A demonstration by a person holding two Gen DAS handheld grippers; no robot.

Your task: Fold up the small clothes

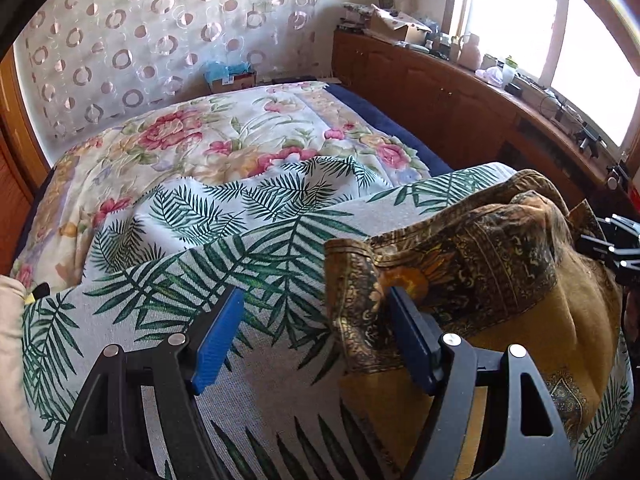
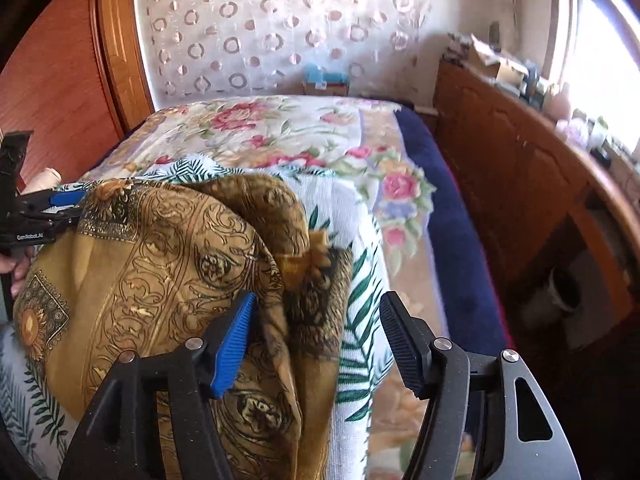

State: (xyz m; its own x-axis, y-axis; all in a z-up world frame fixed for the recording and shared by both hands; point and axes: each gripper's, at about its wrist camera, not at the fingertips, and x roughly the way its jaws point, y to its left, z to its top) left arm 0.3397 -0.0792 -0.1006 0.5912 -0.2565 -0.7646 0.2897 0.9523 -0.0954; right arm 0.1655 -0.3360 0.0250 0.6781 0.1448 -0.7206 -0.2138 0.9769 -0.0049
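Note:
A brown and gold patterned garment (image 1: 480, 256) lies crumpled on a white cloth with green fern leaves (image 1: 224, 240) spread over the bed. My left gripper (image 1: 316, 300) is open, its jaws wide apart at the garment's left edge, and the right pad (image 1: 412, 344) touches the fabric. In the right wrist view the garment (image 2: 160, 264) fills the left half. My right gripper (image 2: 316, 304) is open over the garment's bunched right edge. The left gripper also shows in the right wrist view (image 2: 60, 204), at the garment's far left corner.
A floral bedspread (image 1: 224, 140) covers the bed beyond the fern cloth. A wooden cabinet (image 1: 440, 92) with clutter on top runs along the right under a bright window. A patterned curtain (image 1: 140, 40) hangs behind. A wooden wardrobe (image 2: 60, 80) stands at the left.

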